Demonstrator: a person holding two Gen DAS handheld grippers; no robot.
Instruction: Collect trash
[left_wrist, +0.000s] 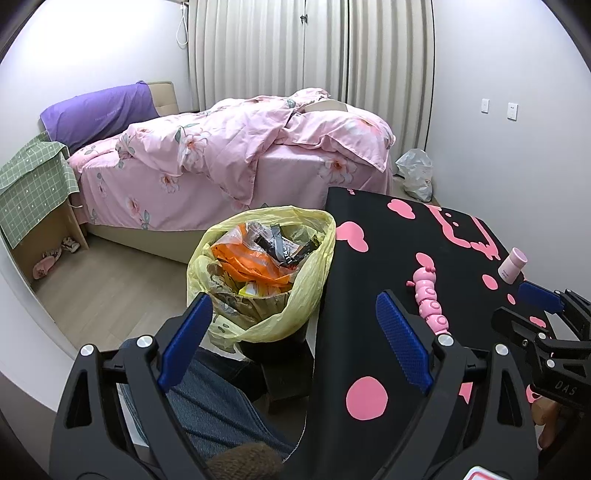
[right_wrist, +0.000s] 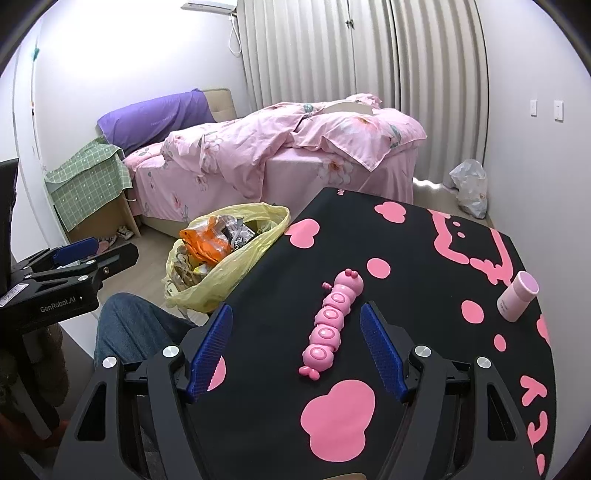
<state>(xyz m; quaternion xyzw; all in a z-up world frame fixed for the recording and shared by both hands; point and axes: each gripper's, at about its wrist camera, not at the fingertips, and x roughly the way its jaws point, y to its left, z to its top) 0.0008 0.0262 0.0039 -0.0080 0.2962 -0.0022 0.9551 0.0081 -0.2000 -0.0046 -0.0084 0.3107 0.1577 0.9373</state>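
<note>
A bin lined with a yellow bag (left_wrist: 258, 280) (right_wrist: 221, 254) stands on the floor at the table's left edge, stuffed with orange, black and paper wrappers. My left gripper (left_wrist: 295, 325) hangs open just in front of the bin and over the table corner, nothing between its blue pads. My right gripper (right_wrist: 295, 343) is open above the black table mat (right_wrist: 406, 295), and the tail of a pink caterpillar toy (right_wrist: 332, 325) lies between its fingers without touching them. A small pink bottle (right_wrist: 517, 295) (left_wrist: 511, 266) stands at the table's right edge.
A bed with pink floral bedding (left_wrist: 240, 155) fills the room behind the bin. A cardboard stand under green cloth (left_wrist: 33, 192) is at left. A clear plastic bag (left_wrist: 415, 173) lies on the floor by the curtain. A person's knee in jeans (right_wrist: 129, 325) is below the grippers.
</note>
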